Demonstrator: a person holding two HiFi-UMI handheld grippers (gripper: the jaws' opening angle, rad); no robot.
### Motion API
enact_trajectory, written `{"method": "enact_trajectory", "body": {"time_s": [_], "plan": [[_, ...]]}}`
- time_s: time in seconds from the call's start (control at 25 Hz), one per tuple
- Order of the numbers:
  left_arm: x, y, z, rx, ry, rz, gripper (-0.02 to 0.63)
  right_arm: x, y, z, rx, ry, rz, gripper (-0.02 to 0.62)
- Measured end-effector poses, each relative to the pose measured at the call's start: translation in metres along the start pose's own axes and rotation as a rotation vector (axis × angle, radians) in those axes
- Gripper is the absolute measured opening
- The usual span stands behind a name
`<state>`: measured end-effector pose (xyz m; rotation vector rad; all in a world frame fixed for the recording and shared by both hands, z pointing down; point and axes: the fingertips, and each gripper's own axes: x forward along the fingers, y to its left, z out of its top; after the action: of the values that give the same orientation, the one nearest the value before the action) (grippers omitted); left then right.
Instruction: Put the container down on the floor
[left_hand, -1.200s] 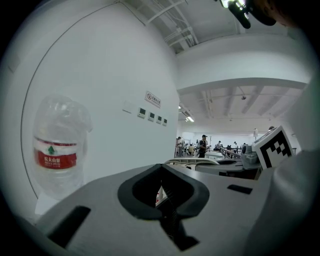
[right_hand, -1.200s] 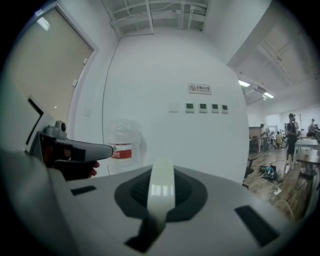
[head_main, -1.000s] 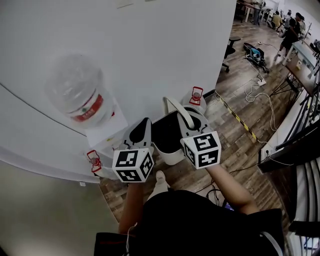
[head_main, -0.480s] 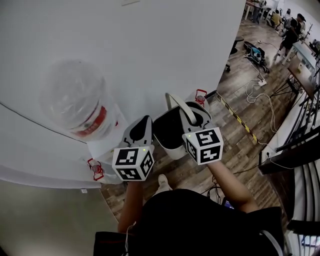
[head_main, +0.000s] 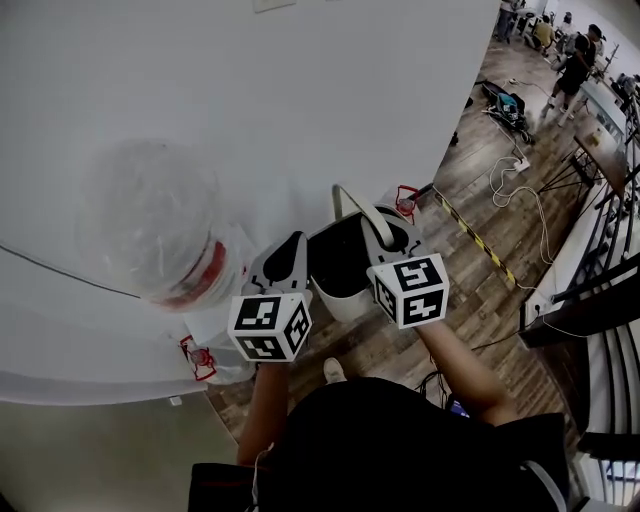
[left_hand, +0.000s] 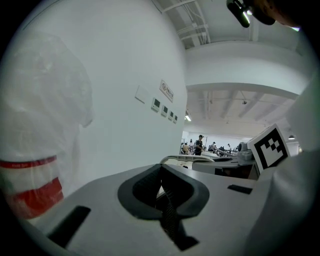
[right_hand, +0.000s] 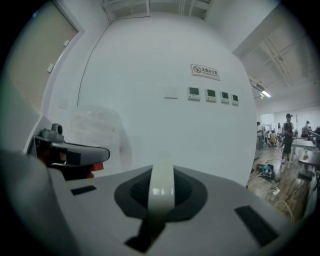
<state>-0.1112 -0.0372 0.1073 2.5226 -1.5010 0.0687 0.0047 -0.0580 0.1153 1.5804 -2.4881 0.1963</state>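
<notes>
In the head view I carry a white container (head_main: 338, 290) with a dark inside above the wooden floor, close to the white wall. My right gripper (head_main: 381, 236) is shut on its pale arched handle (head_main: 349, 203); in the right gripper view the handle band (right_hand: 161, 190) runs straight between the closed jaws. My left gripper (head_main: 288, 262) is shut on the container's left rim, and in the left gripper view a pale edge (left_hand: 160, 191) shows pinched between the dark pads. The handle (left_hand: 186, 158) and the right gripper's marker cube (left_hand: 270, 147) show beyond it.
A large clear water bottle with a red label (head_main: 160, 225) stands upside down on a white dispenser at the left. Small jugs with red handles (head_main: 405, 200) (head_main: 200, 357) stand on the floor by the wall. Cables, desks and people (head_main: 575, 65) lie far right.
Both grippers and the container have drifted slightly right and along the wall together. The water bottle looks nearer and more blurred, and the foot below has shifted right.
</notes>
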Motion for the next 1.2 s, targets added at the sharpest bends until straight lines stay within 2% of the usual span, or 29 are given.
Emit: {"method": "enact_trajectory", "body": {"time_s": [0.4, 0.64, 0.96, 1.2], "plan": [[0.021, 0.034, -0.005, -0.019, 0.018, -0.049, 0.017, 0.047, 0.013, 0.002, -0.007, 0.022, -0.023, 0.031], [0.025, 0.034, -0.011, -0.04, 0.032, -0.059, 0.017, 0.051, 0.01, -0.002, -0.004, 0.046, -0.023, 0.031], [0.032, 0.042, -0.024, -0.065, 0.052, -0.032, 0.017, 0.064, 0.005, -0.019, -0.021, 0.094, 0.01, 0.031], [0.051, 0.045, -0.037, -0.127, 0.07, -0.014, 0.017, 0.079, -0.002, -0.029, -0.029, 0.134, 0.05, 0.031]]}}
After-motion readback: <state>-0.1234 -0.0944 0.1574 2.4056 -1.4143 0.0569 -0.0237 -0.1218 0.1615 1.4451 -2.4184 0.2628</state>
